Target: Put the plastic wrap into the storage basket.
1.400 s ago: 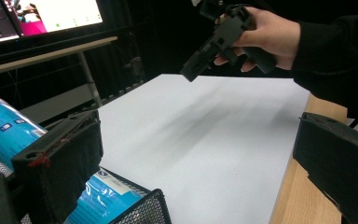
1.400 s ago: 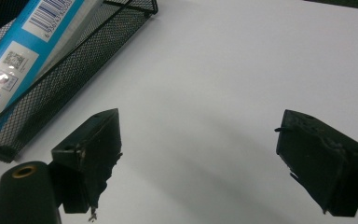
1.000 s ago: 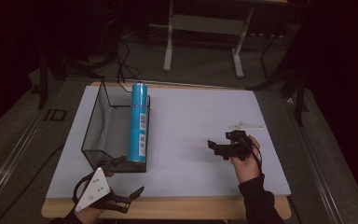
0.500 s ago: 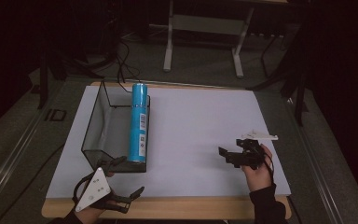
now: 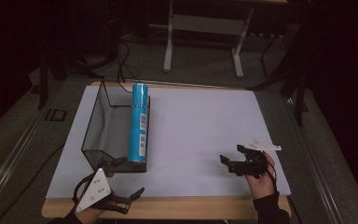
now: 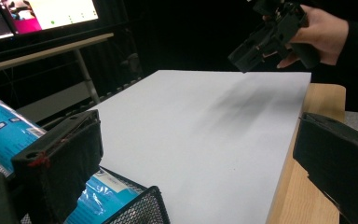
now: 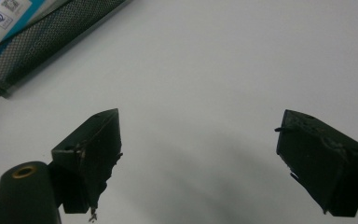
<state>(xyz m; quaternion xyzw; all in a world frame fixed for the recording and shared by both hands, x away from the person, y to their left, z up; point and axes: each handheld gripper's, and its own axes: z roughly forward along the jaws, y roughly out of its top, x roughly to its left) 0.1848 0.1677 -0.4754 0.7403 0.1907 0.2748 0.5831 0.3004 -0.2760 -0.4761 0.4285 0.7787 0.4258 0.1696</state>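
— Counting downward, we see one white board (image 5: 200,135), one mesh basket (image 5: 103,135) at nine o'clock, one blue tube (image 5: 139,122) lying along its right rim.
— And two grippers, left gripper (image 5: 121,184) at seven, right gripper (image 5: 230,156) at four, both gaping, empty. We find the tube's label unreadable.

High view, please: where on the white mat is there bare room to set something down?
The white mat is bare from the blue tube across to the right tool. Crowding is at the left, around the mesh basket and left tool.

Black tongs (image 5: 230,162); grey plate; apparently dark sleeve (image 5: 270,210).
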